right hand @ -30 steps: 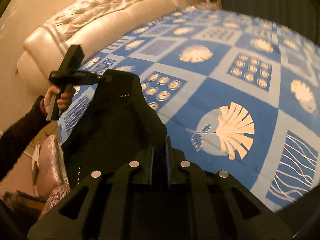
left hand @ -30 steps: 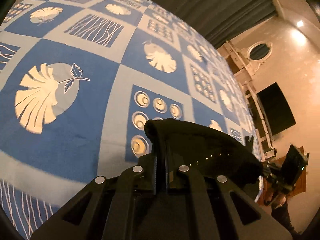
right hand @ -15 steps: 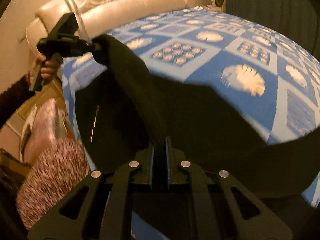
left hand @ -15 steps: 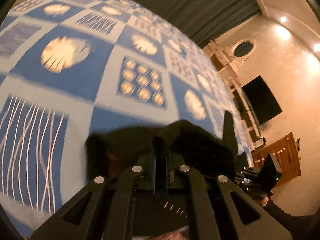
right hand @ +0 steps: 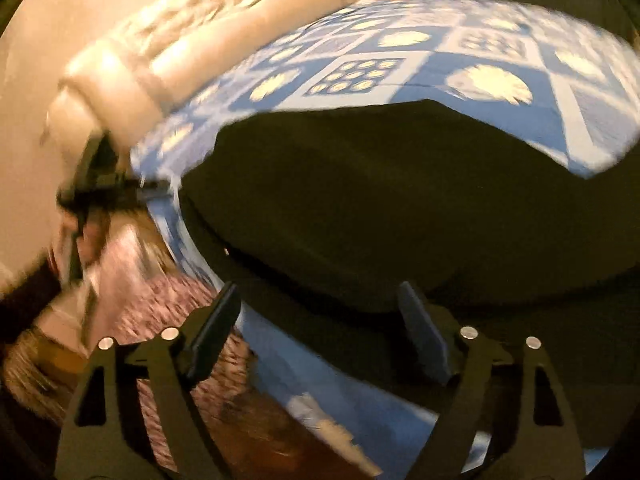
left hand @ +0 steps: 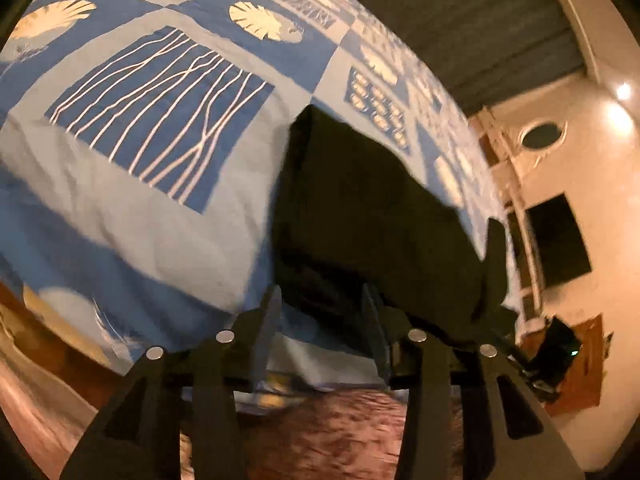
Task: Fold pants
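The black pants (left hand: 368, 208) lie folded over on the blue patterned bedspread (left hand: 160, 184), near the bed's edge. In the right wrist view they fill the middle as a dark flat mass (right hand: 380, 200). My left gripper (left hand: 320, 304) is open, its jaws apart just short of the pants' near edge, holding nothing. My right gripper (right hand: 320, 300) is open too, jaws wide apart at the pants' near edge, empty. The left gripper also shows blurred at the left of the right wrist view (right hand: 100, 184), and the right one at the far right of the left wrist view (left hand: 560, 344).
A cream tufted headboard (right hand: 160, 40) stands beyond the bed. A pink speckled rug (left hand: 340, 432) lies on the floor below the bed edge. Dark curtains (left hand: 460, 20), a wall television (left hand: 556, 240) and a shelf stand past the bed.
Both grippers were shut on the pants and carried them toward the bed's near edge. Now both are open and drawn back, and the pants lie released on the bedspread.
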Demonstrator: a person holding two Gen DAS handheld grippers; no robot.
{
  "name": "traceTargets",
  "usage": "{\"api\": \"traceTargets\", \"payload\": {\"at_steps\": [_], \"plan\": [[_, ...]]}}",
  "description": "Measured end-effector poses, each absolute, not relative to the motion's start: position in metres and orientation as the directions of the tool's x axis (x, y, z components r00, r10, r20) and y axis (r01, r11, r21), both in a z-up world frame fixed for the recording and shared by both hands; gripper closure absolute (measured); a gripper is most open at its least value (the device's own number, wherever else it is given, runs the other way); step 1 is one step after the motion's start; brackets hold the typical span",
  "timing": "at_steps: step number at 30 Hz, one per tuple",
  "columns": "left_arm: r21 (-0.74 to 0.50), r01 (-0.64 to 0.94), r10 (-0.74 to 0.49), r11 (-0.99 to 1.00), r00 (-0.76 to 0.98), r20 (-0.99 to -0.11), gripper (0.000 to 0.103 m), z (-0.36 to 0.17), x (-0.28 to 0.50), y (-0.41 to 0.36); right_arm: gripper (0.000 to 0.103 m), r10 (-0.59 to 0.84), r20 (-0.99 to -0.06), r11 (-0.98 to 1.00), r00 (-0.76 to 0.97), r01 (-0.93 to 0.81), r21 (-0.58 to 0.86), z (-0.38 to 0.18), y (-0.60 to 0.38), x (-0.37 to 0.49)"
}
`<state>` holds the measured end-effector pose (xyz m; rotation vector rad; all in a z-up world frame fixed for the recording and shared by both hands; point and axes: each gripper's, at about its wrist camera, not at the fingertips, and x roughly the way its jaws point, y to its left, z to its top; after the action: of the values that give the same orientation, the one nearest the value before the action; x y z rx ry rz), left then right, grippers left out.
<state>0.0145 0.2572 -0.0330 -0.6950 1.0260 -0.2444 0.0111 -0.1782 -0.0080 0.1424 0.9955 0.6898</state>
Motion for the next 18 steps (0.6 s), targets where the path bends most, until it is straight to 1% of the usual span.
{"api": "traceTargets", "payload": {"at_steps": [1, 4, 7, 9, 12, 18], "plan": [[-0.650, -0.121, -0.507, 0.750, 0.525, -0.684, 0.061, -0.029, 0.014, 0.252, 0.020, 0.609, -0.707, 0.780, 0.360, -0.433, 0.451, -0.007, -0.186, 0.011], [-0.652, -0.139, -0.503, 0.745, 0.524, -0.687, 0.061, -0.029, 0.023, 0.232, 0.019, 0.663, -0.627, 0.740, 0.408, -0.235, 0.630, -0.014, -0.225, 0.016], [-0.614, -0.177, -0.454, 0.770, 0.524, -0.721, 0.061, -0.036, 0.032, 0.218, 0.019, 0.678, -0.578, 0.678, 0.454, -0.080, 0.731, -0.024, -0.255, 0.019], [-0.620, -0.209, -0.443, 0.757, 0.532, -0.721, 0.061, -0.041, 0.032, 0.215, 0.019, 0.692, -0.535, 0.605, 0.485, 0.015, 0.796, -0.033, -0.273, 0.017], [-0.636, -0.249, -0.424, 0.731, 0.563, -0.709, 0.061, -0.046, 0.037, 0.214, 0.019, 0.693, -0.509, 0.557, 0.511, 0.070, 0.828, -0.040, -0.285, 0.014], [-0.642, -0.337, -0.386, 0.689, 0.579, -0.718, 0.061, -0.062, 0.042, 0.214, 0.019, 0.648, -0.545, 0.566, 0.533, 0.142, 0.812, -0.047, -0.285, 0.018]]}}
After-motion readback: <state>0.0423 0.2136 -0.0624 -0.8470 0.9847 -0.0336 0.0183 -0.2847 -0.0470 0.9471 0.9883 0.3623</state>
